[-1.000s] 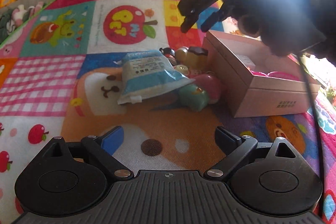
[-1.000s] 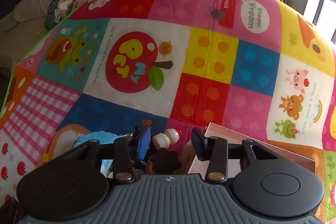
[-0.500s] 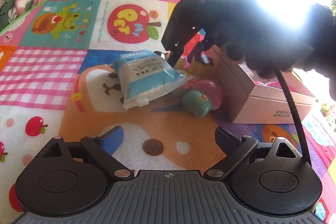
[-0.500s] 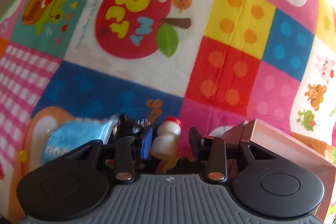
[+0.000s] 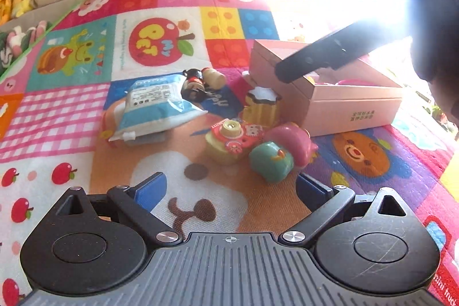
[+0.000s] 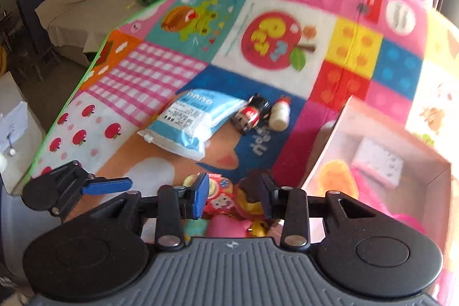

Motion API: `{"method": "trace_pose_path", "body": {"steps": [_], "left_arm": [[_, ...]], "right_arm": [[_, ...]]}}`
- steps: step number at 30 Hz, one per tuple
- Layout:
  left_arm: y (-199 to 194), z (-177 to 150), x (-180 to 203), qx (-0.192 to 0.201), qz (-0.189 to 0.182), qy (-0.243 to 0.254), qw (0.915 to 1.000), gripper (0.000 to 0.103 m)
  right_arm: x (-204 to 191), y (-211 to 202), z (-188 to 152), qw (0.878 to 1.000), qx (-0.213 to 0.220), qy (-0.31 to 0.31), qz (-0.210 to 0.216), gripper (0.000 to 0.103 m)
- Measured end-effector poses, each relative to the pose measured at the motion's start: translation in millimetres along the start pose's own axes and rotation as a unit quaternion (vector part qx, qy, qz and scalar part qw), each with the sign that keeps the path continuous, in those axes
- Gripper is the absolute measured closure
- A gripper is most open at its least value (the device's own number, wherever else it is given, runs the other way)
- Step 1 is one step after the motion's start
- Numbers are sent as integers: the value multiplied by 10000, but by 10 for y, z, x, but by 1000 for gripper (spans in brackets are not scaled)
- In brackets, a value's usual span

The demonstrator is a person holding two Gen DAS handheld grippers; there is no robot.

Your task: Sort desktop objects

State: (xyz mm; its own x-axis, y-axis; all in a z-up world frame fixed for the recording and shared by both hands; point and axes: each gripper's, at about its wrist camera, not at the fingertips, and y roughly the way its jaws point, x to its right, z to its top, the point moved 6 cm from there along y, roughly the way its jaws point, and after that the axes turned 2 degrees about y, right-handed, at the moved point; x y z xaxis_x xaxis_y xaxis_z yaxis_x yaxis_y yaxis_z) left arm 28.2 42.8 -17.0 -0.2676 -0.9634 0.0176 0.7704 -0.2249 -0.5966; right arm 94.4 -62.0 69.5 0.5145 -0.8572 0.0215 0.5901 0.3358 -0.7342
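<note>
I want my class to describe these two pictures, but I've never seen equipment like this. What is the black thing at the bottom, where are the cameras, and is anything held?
No robot here: a person holds a two-fingered grabbing tool in each hand, each with a camera looking forward along it. One picture comes from the left gripper, the other from the right gripper; the black part is the tool itself. On the colourful play mat lie a blue packet, a black-and-red figurine, a small bottle, a cake-shaped toy, a toy camera and a pink-and-green toy, beside an open pink box. Both sets of jaws are open, holding nothing.
</note>
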Motion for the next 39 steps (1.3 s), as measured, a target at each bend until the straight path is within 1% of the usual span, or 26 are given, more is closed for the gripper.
{"method": "trace_pose_path", "body": {"steps": [2,3,4,5,7,8,10,12,14,15,17,18,20,23,26,29,31,32,33,34,35,36,38,39], "left_arm": [[-20,-7,-48,-29,176,-62,9998,3],[-37,-2,-95,-37,290,-129,9995,3],[-58,9,-159,-47,421,-226,9988,3],[-81,23,-230,-61,543,-332,9980,3],[-140,70,-379,-76,776,-549,9954,3],[-172,106,-441,-64,875,-631,9941,3],[-248,174,-515,8,1000,-716,9924,3],[-316,229,-531,75,1039,-732,9919,3],[-347,262,-499,99,1012,-700,9924,3],[-337,270,-468,88,983,-650,9930,3],[-293,268,-385,45,897,-507,9947,3],[-249,261,-335,10,828,-430,9956,3],[-140,242,-215,-69,650,-274,9975,3],[59,210,-15,-204,400,-37,9990,3],[228,193,197,-324,151,149,9993,3],[311,189,442,-365,-138,332,9987,3],[326,175,634,-365,-335,527,9974,3],[332,171,719,-364,-399,631,9965,3],[331,168,796,-351,-425,727,9958,3],[324,166,858,-330,-432,806,9953,3],[315,168,893,-317,-432,844,9950,3],[308,173,911,-314,-428,847,9950,3],[287,186,897,-318,-379,787,9957,3],[275,195,871,-324,-330,748,9961,3]], "right_arm": [[-13,-158,-191,9979,440,-296,-377,50],[-27,-200,-302,9964,593,-340,-503,36],[-44,-215,-419,9949,731,-378,-581,25],[-83,-201,-544,9938,821,-435,-608,23],[-180,-118,-726,9931,834,-563,-595,22],[-220,-52,-778,9939,770,-560,-561,22],[-262,97,-800,9963,668,-380,-391,22],[-242,288,-762,9980,520,-67,-345,22],[-195,425,-740,9983,384,212,-378,27],[-168,446,-748,9984,325,328,-332,32],[-142,372,-799,9983,334,457,-127,38],[-132,303,-837,9984,361,435,-58,39],[-100,131,-931,9982,456,375,-71,40],[46,-190,-1136,9972,575,414,-237,40],[278,-432,-1334,9948,620,649,-488,40],[509,-618,-1528,9923,573,954,-544,40],[612,-710,-1650,9900,588,1079,-698,39],[645,-738,-1695,9891,597,1079,-805,38],[663,-758,-1734,9885,601,1063,-895,35],[682,-769,-1765,9876,603,1036,-1011,28],[695,-781,-1785,9865,634,999,-1132,26],[691,-792,-1802,9863,674,938,-1176,23],[642,-790,-1811,9876,732,776,-1152,21],[597,-772,-1810,9885,747,633,-1152,19]]}}
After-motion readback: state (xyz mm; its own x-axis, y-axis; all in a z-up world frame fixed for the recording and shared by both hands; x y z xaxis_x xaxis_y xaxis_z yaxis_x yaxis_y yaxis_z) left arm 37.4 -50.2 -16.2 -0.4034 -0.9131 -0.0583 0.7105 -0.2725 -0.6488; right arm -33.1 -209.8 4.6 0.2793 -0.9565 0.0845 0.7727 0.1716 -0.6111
